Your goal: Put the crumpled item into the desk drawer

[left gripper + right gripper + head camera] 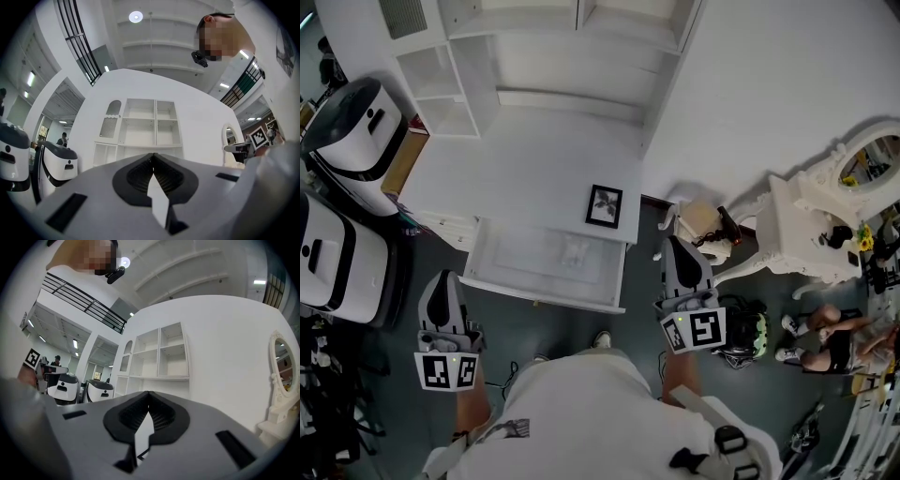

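Jaws of left hand-held gripper (153, 156), right hand-held gripper (148, 394) closed (empty).

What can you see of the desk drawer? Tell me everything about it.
The desk drawer is white, shallow and rectangular, and looks like painted wood. It stands pulled out level from under the top of the white desk, toward the person. A pale crumpled item lies on its floor, right of the middle. Nothing else is seen touching the drawer.
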A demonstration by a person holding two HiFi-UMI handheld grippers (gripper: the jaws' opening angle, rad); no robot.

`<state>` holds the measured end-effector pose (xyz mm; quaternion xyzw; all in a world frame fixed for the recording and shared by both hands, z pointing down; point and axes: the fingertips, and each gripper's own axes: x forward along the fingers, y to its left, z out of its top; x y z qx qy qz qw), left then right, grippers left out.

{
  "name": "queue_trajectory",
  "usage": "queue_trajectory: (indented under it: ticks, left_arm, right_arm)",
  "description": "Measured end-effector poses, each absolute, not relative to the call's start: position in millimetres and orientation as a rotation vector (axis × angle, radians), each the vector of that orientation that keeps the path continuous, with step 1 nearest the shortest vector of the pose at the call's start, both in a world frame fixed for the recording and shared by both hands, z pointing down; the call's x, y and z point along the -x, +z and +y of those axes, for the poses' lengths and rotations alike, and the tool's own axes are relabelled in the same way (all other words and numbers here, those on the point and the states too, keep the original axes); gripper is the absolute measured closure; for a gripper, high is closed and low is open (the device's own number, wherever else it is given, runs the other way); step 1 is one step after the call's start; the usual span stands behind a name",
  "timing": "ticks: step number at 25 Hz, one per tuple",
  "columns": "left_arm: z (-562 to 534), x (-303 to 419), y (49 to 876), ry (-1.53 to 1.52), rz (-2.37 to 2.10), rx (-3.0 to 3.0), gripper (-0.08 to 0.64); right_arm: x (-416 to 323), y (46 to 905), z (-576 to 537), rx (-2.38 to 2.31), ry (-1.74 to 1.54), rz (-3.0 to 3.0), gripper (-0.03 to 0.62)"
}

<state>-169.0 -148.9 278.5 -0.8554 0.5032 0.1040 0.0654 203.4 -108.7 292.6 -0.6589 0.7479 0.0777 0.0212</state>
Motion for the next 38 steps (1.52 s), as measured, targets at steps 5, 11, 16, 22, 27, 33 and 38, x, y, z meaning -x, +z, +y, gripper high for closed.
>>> queue_trajectory:
  ticks: [5, 11, 16, 22, 27, 33, 38]
  left_arm:
    - [-144.7, 169.3, 284.9, 0.32, 1.521, 2.597, 0.545]
    - [-140.6, 167.8, 293.6, 0.316, 1.52, 2.623, 0.545]
    - [-140.0, 168.2, 294.4, 0.313, 1.517, 2.632, 0.545]
    - [-136.8, 168.1, 296.5, 0.315, 1.506, 2.643, 0.545]
    - [-133.4, 167.9, 298.2, 0.316, 1.504, 2.65, 0.545]
    - [-128.6, 169.8, 303.2, 0.316, 1.514, 2.652, 0.545]
    - [-124.2, 170.8, 304.4, 0.311, 1.524, 2.643, 0.545]
  right_arm:
    - [-192.6, 295.0, -107.4, 2.009, 0.211, 2.343, 0.581]
    - [-183.9, 300.2, -102.0, 1.992, 0.186, 2.374, 0.581]
    - [-181.9, 301.5, -100.1, 1.989, 0.169, 2.374, 0.581]
    - [-174.9, 303.1, -96.5, 1.993, 0.185, 2.398, 0.581]
    - [-172.0, 301.8, -92.5, 1.991, 0.192, 2.401, 0.581]
    - [-166.6, 306.2, -90.5, 1.974, 0.177, 2.414, 0.581]
    - [-163.4, 307.8, -91.2, 1.952, 0.176, 2.426, 0.581]
